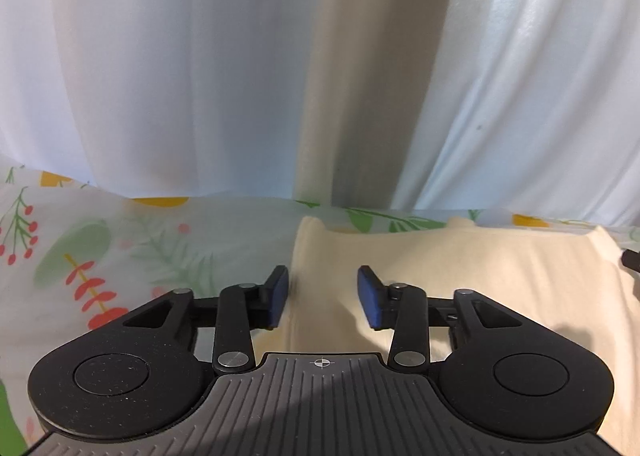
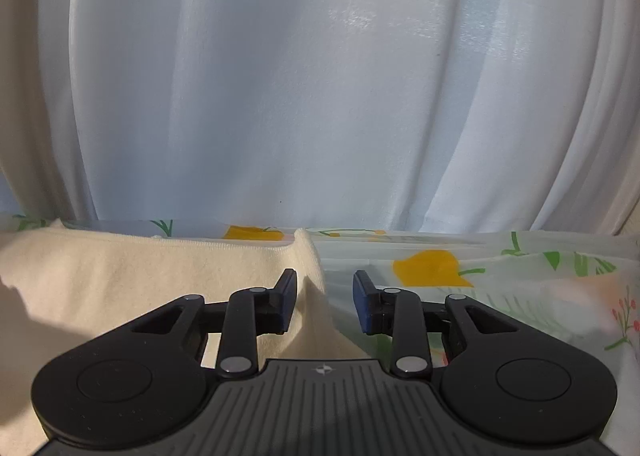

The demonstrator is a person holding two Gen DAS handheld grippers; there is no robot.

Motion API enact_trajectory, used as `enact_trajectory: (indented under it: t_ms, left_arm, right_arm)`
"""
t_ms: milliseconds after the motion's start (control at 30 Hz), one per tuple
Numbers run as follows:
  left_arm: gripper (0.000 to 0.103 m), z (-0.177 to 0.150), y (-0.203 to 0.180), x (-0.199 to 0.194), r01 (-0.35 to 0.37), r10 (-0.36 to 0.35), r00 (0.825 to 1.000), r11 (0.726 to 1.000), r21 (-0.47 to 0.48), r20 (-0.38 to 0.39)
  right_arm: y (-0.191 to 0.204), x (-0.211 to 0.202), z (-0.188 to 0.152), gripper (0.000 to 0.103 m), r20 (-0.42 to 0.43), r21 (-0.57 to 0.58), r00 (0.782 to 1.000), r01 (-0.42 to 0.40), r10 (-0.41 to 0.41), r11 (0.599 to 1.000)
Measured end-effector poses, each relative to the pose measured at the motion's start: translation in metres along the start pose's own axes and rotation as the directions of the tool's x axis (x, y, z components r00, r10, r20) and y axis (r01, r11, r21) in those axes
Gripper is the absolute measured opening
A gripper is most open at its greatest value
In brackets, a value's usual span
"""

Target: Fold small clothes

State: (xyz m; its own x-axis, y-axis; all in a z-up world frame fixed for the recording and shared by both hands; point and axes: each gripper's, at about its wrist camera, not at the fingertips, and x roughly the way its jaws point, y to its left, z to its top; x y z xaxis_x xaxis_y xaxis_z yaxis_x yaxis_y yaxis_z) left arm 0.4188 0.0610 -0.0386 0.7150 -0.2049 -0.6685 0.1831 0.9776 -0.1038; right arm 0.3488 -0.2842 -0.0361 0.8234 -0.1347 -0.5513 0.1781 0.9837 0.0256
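A cream-coloured garment [image 1: 472, 268] lies flat on a floral sheet. In the left wrist view my left gripper [image 1: 323, 296] is open, its blue pads straddling the garment's left edge low over the cloth. In the right wrist view the same garment [image 2: 152, 276] fills the left half, and my right gripper [image 2: 325, 302] is open with its pads straddling the garment's right edge. Neither gripper holds anything. A dark tip of the other gripper [image 1: 632, 260] shows at the right edge of the left wrist view.
The floral sheet [image 1: 120, 256] [image 2: 520, 288] covers the surface around the garment. A white sheer curtain [image 1: 180, 75] [image 2: 320, 95] hangs right behind the surface, with a beige drape [image 1: 372, 87] between its panels.
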Motion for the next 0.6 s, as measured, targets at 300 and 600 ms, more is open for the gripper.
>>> enact_trajectory:
  t_ms: [300, 600]
  left_arm:
    - [0.054, -0.068, 0.01, -0.065, 0.102, -0.106, 0.992, 0.993, -0.06, -0.072]
    - [0.014, -0.076, 0.009, -0.072, 0.076, -0.085, 0.992, 0.993, -0.094, -0.093]
  right_arm:
    - [-0.031, -0.071, -0.059, 0.046, -0.05, 0.008, 0.989, -0.138, 0.138, 0.99]
    - [-0.02, -0.075, -0.065, 0.005, -0.049, -0.012, 0.993, -0.105, 0.104, 0.994]
